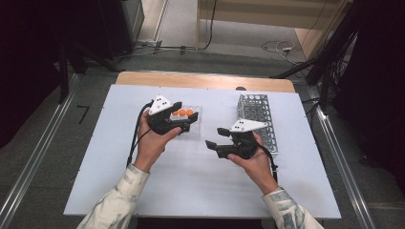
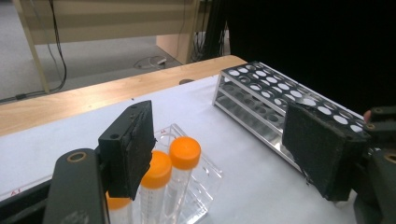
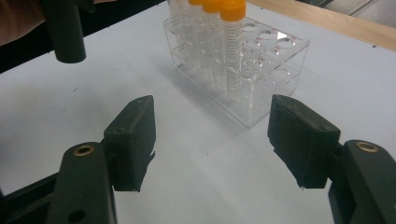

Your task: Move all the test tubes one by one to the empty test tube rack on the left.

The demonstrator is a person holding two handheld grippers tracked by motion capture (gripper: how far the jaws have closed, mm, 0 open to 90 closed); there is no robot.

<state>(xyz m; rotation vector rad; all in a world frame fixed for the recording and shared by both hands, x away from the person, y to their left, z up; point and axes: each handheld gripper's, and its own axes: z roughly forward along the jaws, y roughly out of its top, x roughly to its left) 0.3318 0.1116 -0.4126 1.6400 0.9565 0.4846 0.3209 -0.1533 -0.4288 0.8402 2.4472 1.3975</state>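
High view, from left to right: the left claw [image 1: 184,125] sat in the person's left hand [image 1: 154,141] just over the clear plastic tube rack [image 1: 195,125], which stood on the white worktop [image 1: 114,143] left of centre. Three clear tubes with orange caps [image 1: 183,113] stood upright in that rack, close together at its far side. Its jaws stood wide apart with nothing between them. Left gripper view showed the orange caps [image 2: 185,152] just beside the left jaw's pad, near it but not pressed by it; whether the pad touched a cap could not be told.

Nearer the middle, the right claw [image 1: 216,138] hung above bare worktop in the person's right hand [image 1: 253,160], pointed towards the clear rack and well apart from it. Right gripper view showed its jaws wide and empty, with the clear rack [image 3: 261,70] and its tubes [image 3: 231,46] ahead of them.

Farthest right lay the perforated silver metal tube rack [image 1: 260,119], long and narrow, just beyond the right hand.
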